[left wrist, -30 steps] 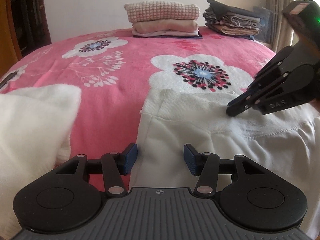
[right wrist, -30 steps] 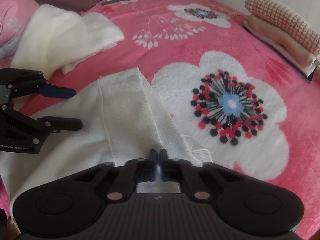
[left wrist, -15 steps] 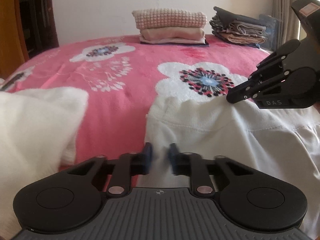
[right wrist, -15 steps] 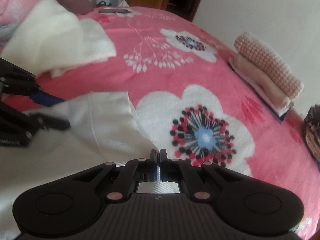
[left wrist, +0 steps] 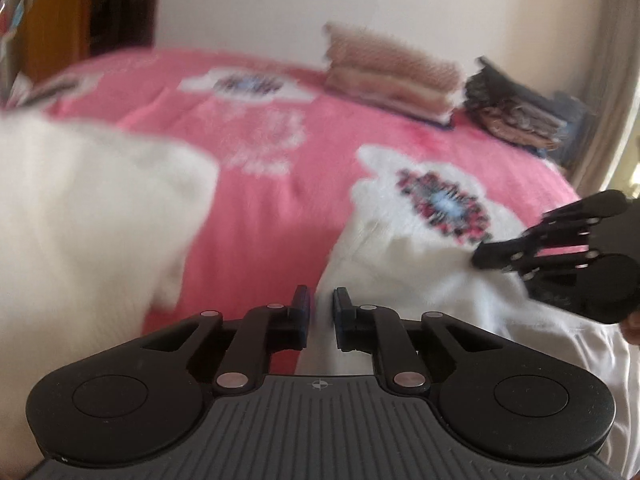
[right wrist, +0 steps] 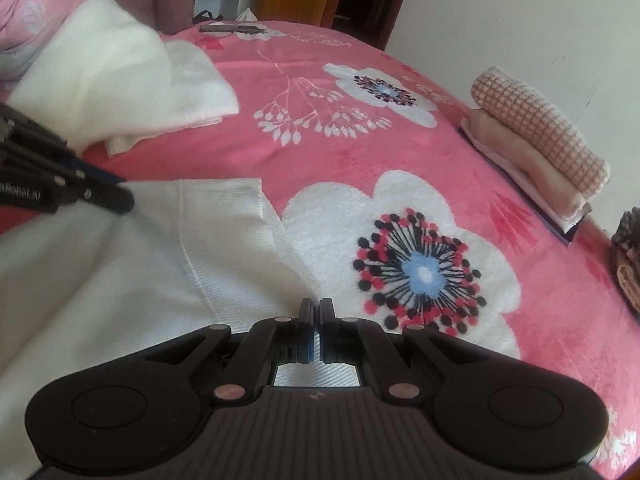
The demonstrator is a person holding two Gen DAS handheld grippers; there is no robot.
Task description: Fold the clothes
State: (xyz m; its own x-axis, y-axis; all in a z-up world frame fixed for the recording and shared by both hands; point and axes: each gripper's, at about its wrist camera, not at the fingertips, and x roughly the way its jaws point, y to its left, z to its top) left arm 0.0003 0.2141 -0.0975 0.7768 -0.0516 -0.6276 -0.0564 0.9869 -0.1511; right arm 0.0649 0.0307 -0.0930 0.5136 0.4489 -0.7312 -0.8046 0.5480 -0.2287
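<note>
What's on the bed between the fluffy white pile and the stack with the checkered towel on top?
Nothing but the pink flowered blanket. The right wrist view shows that stretch bare between the fluffy white pile and the folded stack.

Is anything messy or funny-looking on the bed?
Nothing is spilled or torn. The one untidy thing is a fluffy white garment lying crumpled and unfolded on the pink flowered blanket, while the checked stack sits neatly folded by the wall.

The garment is white ribbed knit cloth, matt. At its 2 o'clock the blanket looks plush fleece. The right gripper is matt black plastic with metal rivets.
</note>
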